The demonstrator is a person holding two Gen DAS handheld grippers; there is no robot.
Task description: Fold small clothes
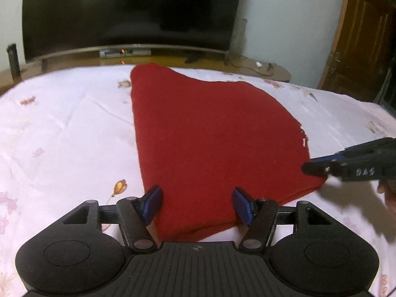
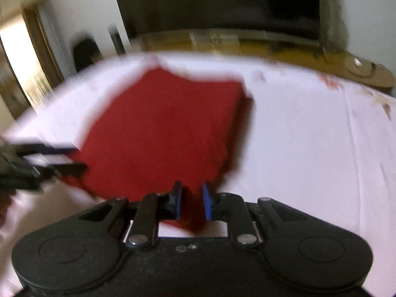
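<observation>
A red garment (image 1: pixel 210 133) lies folded flat on the pale floral bed sheet (image 1: pixel 61 128). My left gripper (image 1: pixel 196 204) is open, its blue pads straddling the garment's near edge, nothing held. My right gripper shows in the left wrist view (image 1: pixel 314 165) at the garment's right near corner. In the blurred right wrist view the garment (image 2: pixel 160 133) fills the middle, and my right gripper (image 2: pixel 191 204) has its pads a narrow gap apart with red cloth between them; I cannot tell whether they pinch it. The left gripper (image 2: pixel 71 158) shows at the left edge.
A large dark TV (image 1: pixel 131 12) stands on a wooden stand (image 1: pixel 148 59) beyond the bed's far edge. A wooden door (image 1: pixel 358 37) is at the right. The sheet spreads on both sides of the garment.
</observation>
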